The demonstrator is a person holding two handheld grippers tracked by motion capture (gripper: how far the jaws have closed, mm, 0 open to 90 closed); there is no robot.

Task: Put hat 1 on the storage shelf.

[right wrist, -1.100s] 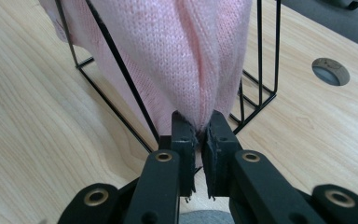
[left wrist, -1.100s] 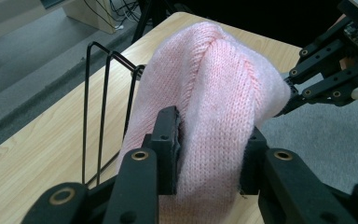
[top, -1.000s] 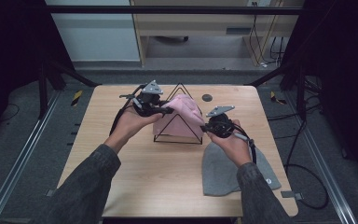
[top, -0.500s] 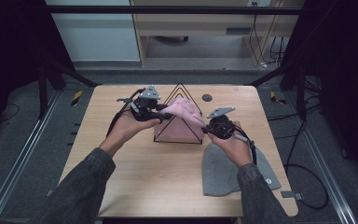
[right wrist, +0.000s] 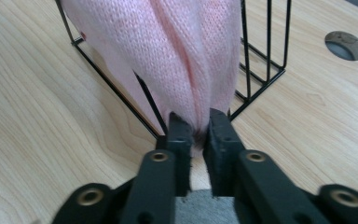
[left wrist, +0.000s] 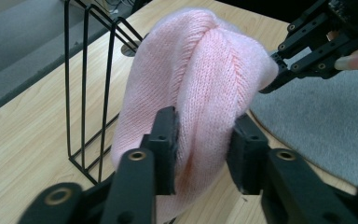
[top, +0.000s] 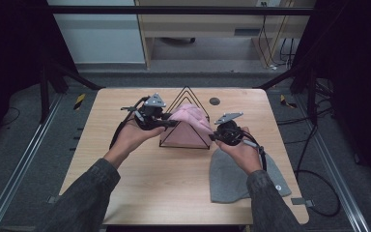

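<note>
fingers: left gripper (left wrist: 200, 140) pinching pink hat (left wrist: 200, 79); right gripper (right wrist: 196, 128) pinching its edge

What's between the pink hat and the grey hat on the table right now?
The right gripper, pinching the pink hat's edge, and the wire rack's base bar; the grey hat lies just behind it, in the high view.

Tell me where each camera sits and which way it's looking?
High view: above the table, looking down; forearms, left gripper and right gripper hold the pink hat.
Left gripper view: along its jaws onto the pink hat.
Right gripper view: along its jaws pinching the hat's edge.
Shared: hat and black wire rack.
</note>
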